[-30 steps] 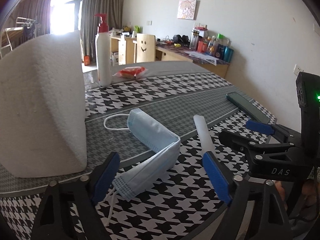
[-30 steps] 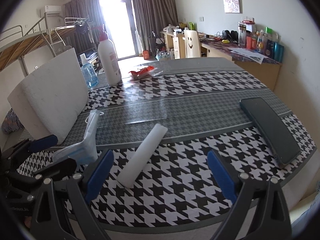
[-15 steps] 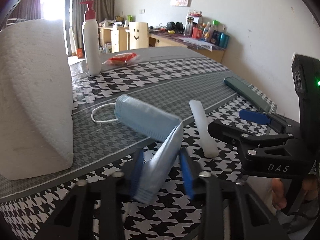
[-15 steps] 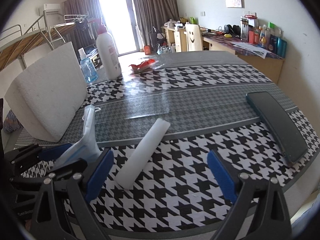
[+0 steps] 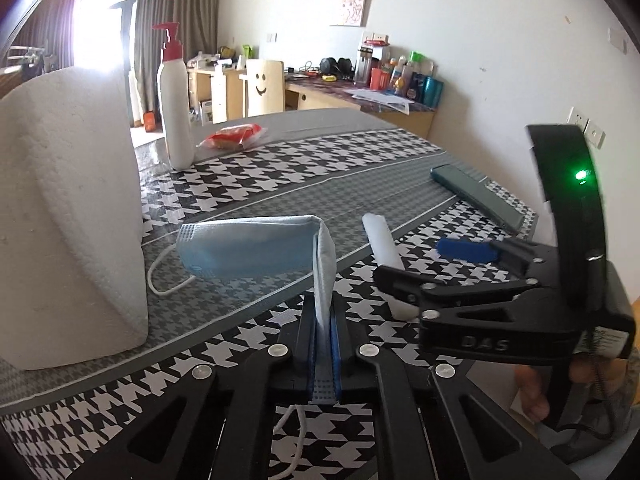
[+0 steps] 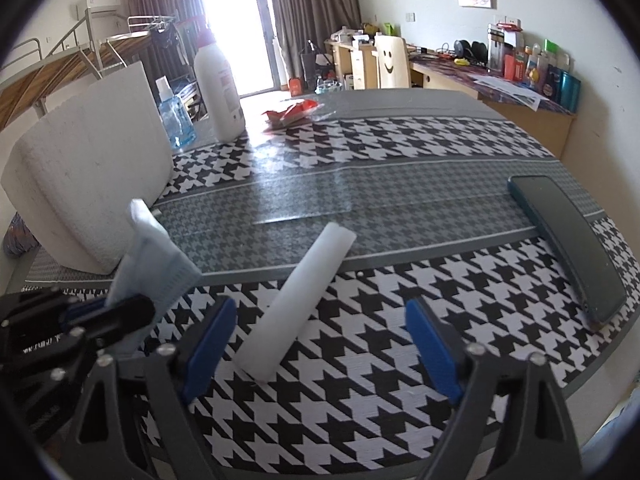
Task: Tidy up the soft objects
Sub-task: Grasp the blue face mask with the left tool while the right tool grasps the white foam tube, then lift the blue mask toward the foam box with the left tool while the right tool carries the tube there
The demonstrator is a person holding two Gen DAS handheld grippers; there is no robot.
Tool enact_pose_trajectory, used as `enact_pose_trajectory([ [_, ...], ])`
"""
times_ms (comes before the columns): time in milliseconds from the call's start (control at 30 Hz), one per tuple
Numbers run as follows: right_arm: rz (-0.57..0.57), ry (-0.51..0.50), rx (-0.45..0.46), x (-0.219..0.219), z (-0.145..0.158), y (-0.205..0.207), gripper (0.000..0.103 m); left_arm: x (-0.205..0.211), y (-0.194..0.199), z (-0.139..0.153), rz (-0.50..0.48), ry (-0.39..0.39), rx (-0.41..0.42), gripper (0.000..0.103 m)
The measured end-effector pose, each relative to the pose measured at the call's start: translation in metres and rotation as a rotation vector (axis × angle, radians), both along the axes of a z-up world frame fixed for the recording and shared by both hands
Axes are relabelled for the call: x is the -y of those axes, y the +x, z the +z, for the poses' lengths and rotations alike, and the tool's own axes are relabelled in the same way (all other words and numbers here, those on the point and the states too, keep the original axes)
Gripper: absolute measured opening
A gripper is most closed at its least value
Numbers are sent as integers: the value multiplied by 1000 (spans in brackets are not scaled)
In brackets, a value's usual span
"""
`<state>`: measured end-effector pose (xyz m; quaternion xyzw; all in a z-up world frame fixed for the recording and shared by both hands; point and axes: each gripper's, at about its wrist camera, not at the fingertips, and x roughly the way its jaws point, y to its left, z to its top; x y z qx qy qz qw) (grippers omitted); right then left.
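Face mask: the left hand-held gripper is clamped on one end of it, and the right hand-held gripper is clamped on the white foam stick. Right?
Half right. The left hand-held gripper is shut on the face mask. But the right wrist view shows the right hand-held gripper open: its jaws, which have just been closing, stand on both sides of the white foam stick without pressing on it.

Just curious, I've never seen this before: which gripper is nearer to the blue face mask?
Left. The left gripper is shut on one end of the blue face mask. The right gripper stands apart beside it, open around the white foam stick.
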<state>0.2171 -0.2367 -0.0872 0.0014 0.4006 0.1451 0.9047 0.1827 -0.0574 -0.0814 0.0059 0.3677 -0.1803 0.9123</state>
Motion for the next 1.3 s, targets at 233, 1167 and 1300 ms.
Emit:
enact_pose_trajectory([
  [233,-22,-46,-10,-12,-3,0,74,-6,-3,3,11,-20,10,6],
  [1167,-28,-44,-33,-25,4,-6,16,-24,-19,13,6,-61,56,6],
  [1300,-16,-37,-20,-23,7,-10,16,-23,-20,14,7,-59,59,6],
])
